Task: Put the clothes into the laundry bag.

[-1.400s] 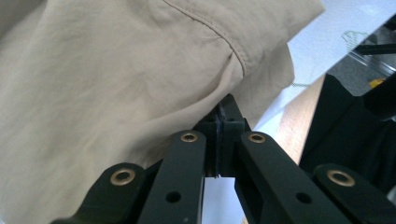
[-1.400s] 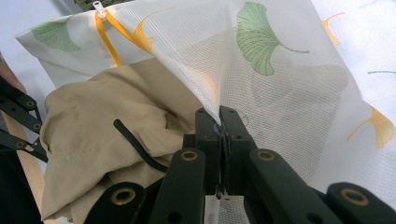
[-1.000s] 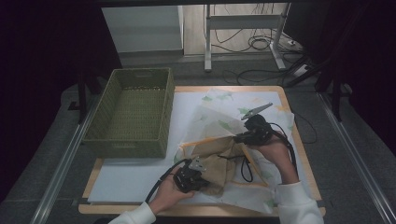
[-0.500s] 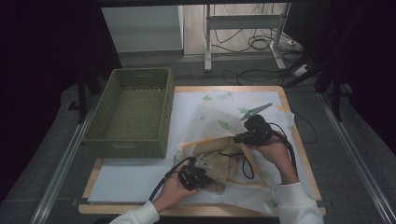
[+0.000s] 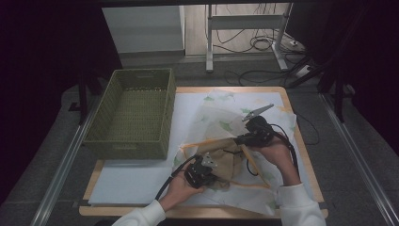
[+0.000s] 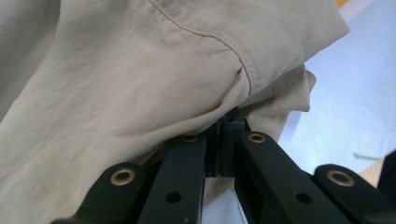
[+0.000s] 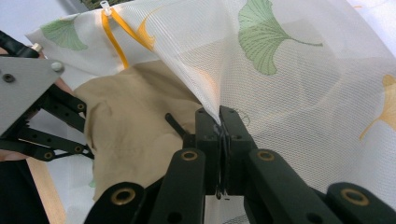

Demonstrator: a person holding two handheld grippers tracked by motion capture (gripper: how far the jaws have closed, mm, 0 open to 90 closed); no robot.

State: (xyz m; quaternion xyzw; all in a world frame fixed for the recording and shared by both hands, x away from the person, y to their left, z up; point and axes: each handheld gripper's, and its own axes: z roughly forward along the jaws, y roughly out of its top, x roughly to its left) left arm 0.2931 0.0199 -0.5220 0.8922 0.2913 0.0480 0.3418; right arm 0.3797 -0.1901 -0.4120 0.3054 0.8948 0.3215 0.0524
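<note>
Beige garment lay bunched at the mouth of the ginkgo-print mesh laundry bag, right of the green woven basket. Left gripper pinched tight on garment fabric. Right gripper clamped on the bag's mesh edge, lifting it above the garment

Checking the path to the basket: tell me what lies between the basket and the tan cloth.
In the high view, bare white sheet and the mesh bag's edge separate basket from tan cloth.
</note>
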